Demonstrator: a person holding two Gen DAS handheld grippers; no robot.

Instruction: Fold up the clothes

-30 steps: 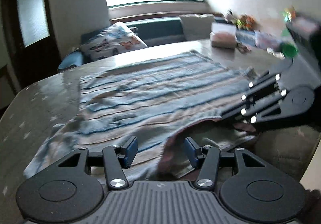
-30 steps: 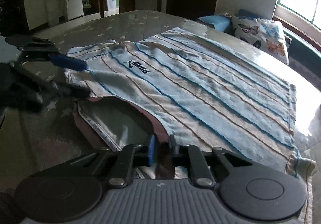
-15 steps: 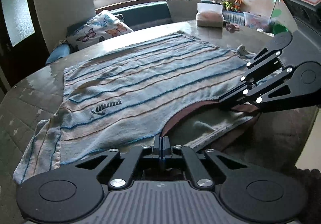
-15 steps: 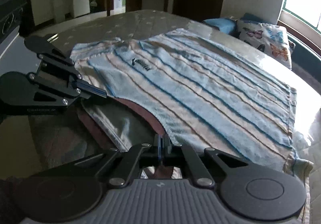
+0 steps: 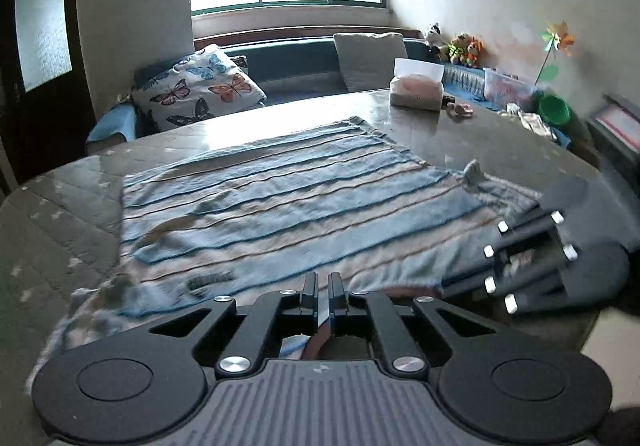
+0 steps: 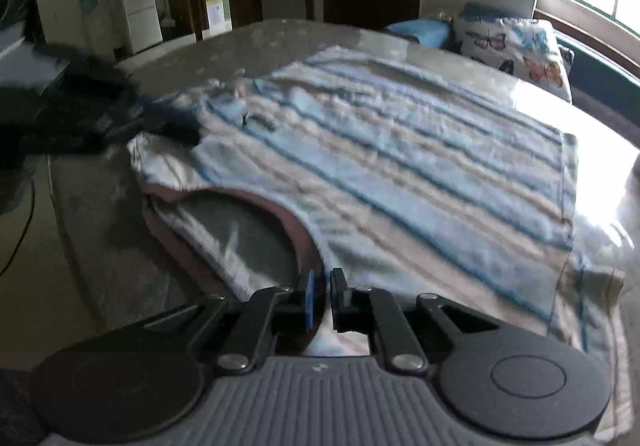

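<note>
Blue-and-beige striped knit shirt (image 5: 280,206) spread flat on grey patterned tabletop (image 5: 60,214). Maroon collar edge pinched by left gripper (image 5: 323,288) and right gripper (image 6: 320,288), fingers nearly closed on cloth. Fabric judged soft, light, limp; shoulder-seam holds advised.

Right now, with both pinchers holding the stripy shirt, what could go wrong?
1. Each gripper pinches only a thin bit of the striped shirt at its collar edge: the left gripper and the right gripper. The cloth might slip out when lifted.

2. The tissue box sits on the table just past the shirt's far edge. Swinging the shirt forward might knock it.

3. The sleeve near the right gripper's side looks bunched, so the fold may come out crooked.
</note>
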